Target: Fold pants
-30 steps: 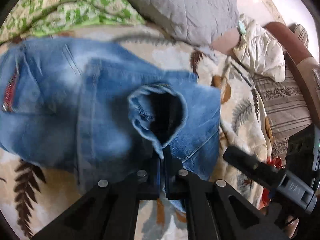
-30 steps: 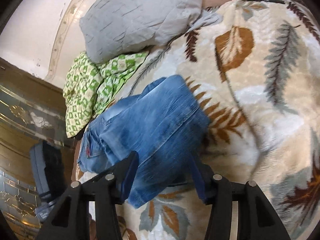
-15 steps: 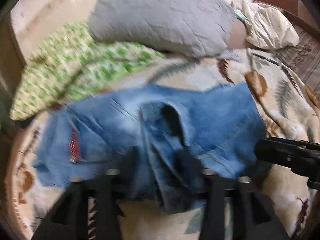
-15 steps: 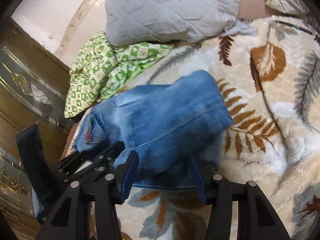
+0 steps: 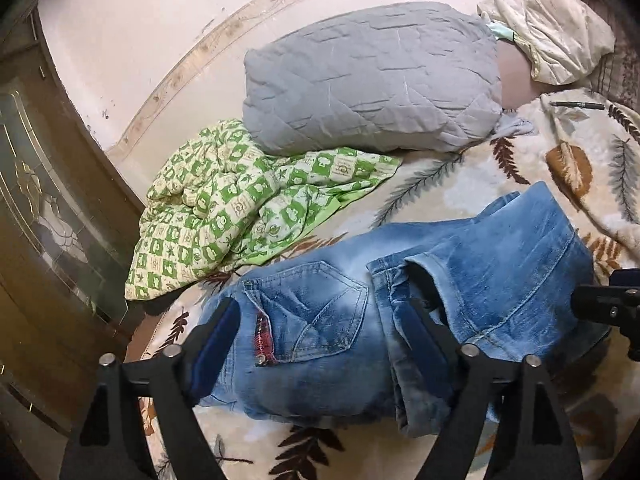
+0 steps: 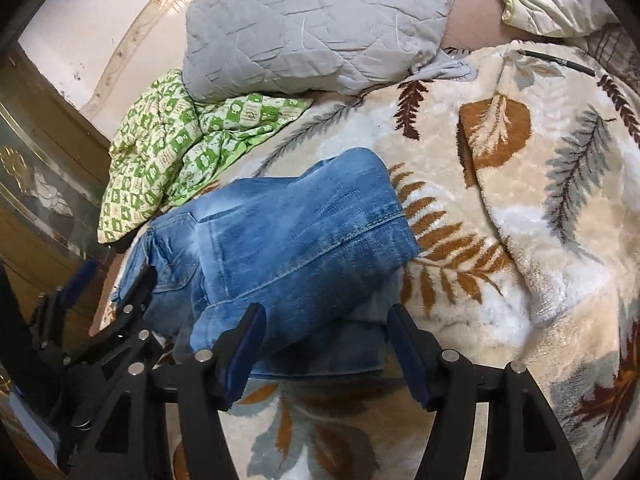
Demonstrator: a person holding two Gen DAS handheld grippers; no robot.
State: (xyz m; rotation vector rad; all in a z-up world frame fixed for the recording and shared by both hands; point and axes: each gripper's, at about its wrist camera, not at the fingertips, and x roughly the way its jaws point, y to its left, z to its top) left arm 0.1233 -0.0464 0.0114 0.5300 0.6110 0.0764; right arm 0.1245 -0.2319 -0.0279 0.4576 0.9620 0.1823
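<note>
Because the faded blue denim pants [image 5: 400, 312] lie folded into a short, thick bundle straight ahead of both pairs of tongs, the relation that matters is how its long axis runs: crosswise to the fingers, from the pocket end on the left to the rounded fold on the right. The left tongs [image 5: 320, 340] stand wide open and hold nothing, their blue-padded fingers straddling the back pocket and the doubled-over leg hem. The right tongs [image 6: 324, 340] are likewise spread and empty, fingers on either side of the near edge of the bundle's right-hand half, just above the cream plush blanket with brown and grey leaf print [image 6: 540, 200] that covers the bed. Each pair seems about equally close to its own half, the left nearer the waist. Both look down at a slant from the near side. Beyond the pants, further from the tongs, sit a green-and-white checked cloth [image 5: 240, 208] and a grey quilted pillow [image 5: 372, 80]. A final fold would likely bring one end across the other.
</note>
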